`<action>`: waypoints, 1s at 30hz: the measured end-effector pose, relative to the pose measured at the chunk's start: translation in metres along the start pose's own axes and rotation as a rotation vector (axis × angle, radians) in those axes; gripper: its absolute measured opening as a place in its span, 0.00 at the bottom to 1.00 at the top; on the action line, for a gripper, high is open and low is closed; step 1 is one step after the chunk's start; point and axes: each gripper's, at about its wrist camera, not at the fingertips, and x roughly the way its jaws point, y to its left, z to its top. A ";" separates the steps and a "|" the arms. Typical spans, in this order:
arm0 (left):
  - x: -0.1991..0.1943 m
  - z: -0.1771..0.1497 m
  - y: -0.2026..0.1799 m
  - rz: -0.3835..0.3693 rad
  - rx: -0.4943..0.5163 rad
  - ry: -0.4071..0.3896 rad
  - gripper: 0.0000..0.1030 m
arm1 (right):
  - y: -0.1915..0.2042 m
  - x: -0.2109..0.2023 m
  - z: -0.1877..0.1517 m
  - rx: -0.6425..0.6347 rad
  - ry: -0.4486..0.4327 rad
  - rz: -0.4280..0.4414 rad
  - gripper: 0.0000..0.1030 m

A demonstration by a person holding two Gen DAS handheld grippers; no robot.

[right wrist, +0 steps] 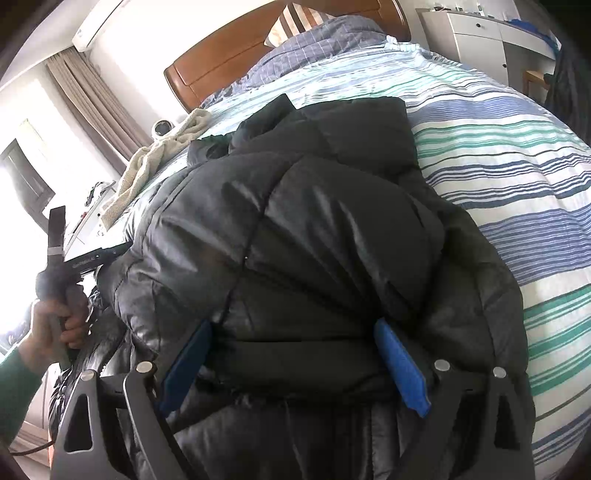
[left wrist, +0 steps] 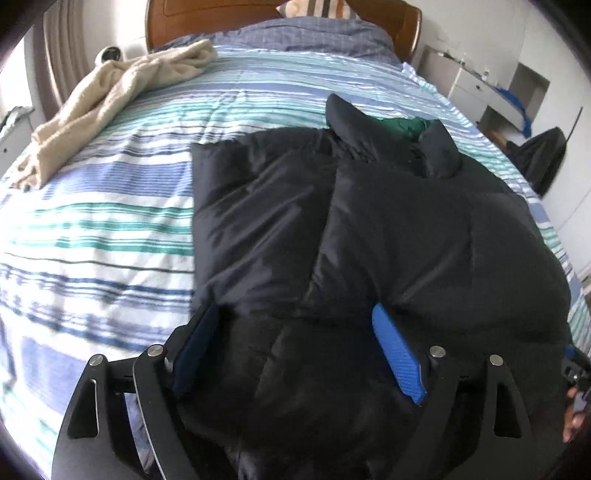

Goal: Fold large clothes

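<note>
Both the left tongs (left wrist: 295, 347) and right tongs (right wrist: 295, 365) gape wide, gripping nothing, hovering over the black puffer jacket (left wrist: 369, 229) spread on the bed (left wrist: 92, 229) for folding.

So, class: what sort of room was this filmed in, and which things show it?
Most likely a bedroom: a bed with a striped duvet, a wooden headboard with a pillow against it, and white drawers beside it.

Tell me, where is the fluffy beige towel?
The beige towel lies crumpled on the striped bedspread, upper left in the left wrist view, apart from the black jacket.
</note>
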 end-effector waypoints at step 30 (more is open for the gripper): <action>-0.176 -0.037 -0.013 0.075 0.155 -0.188 0.94 | 0.002 -0.075 0.013 0.031 -0.074 0.055 0.89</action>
